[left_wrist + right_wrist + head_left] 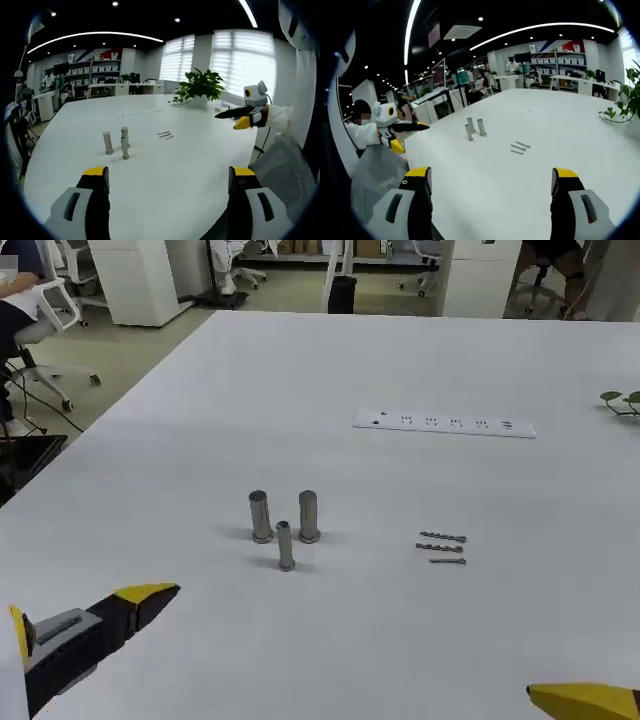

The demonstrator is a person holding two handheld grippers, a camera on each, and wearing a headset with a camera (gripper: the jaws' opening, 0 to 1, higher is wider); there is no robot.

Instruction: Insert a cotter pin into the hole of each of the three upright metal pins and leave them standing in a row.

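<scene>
Three upright metal pins (285, 545) stand mid-worktop. Three cotter pins (440, 548) lie beside them. One power strip (444, 424) lies toward the far edge.

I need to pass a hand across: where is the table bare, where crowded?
Bare: the stretch between the metal pins and the power strip, and the near table before the pins. Crowded: the pins stand close together, with cotter pins right of them in the head view.

Three grey metal pins (285, 545) stand upright in a tight cluster on the white tabletop (400, 640). Two are side by side, with a thinner one just at their 6 o'clock. Three small cotter pins (441, 548) lie flat and parallel, well apart at the cluster's 3 o'clock, not inserted.
</scene>
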